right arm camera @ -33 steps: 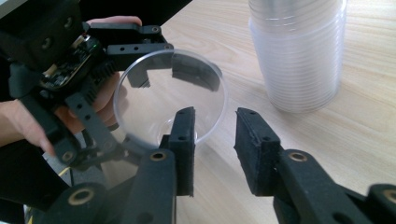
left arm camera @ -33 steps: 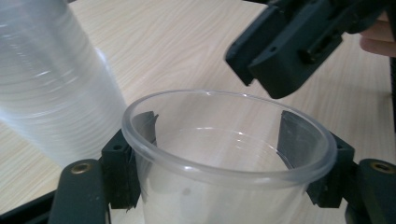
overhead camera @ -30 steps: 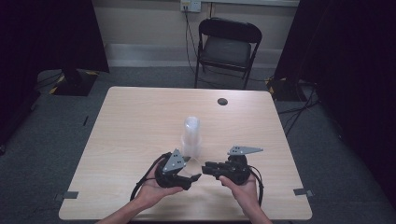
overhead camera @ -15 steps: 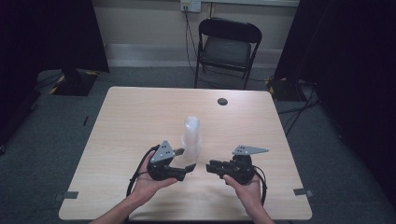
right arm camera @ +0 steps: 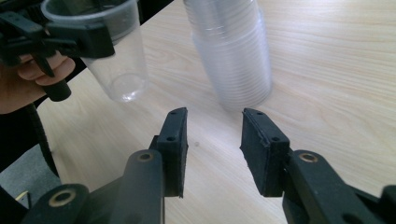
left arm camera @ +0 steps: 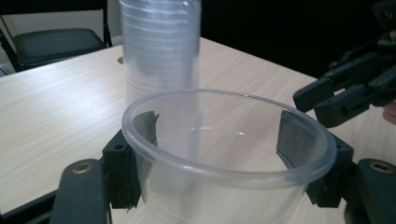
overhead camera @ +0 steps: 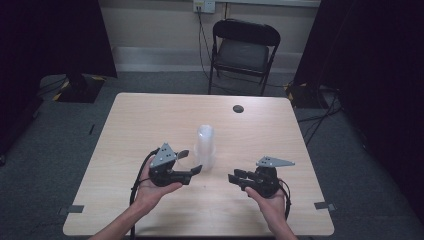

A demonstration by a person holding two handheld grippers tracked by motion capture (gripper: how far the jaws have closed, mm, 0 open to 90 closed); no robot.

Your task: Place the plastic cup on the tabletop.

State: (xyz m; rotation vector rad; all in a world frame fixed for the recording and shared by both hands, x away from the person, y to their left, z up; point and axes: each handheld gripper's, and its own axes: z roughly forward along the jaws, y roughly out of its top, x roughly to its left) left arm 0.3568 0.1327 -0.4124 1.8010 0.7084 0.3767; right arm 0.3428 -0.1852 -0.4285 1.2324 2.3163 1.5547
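Two hand-held grippers sit low over the near half of a pale wooden desk, one in each of the person's hands. The left gripper has its jaws clamped on a single clear plastic cup, the black pads pressing the cup's wall from either side just under its rim; in the right gripper view that cup hangs upright and clear of the desk, its base above the wood, with the left hand wrapped round the handle. Just beyond it stands a tall stack of clear cups, nested and mouth-down near the middle of the desk, between the two grippers and slightly farther from the person. The held cup is just beside the stack but apart from it. The right gripper points toward the left one, its jaws apart with nothing between them; in its own view the two black pads frame bare wood, with the stack ahead of them and close. The right hand holds it near the desk's front edge. A small dark round disc lies on the far part of the desk, well apart from the cups. Behind the desk stands a black folding chair on grey carpet.
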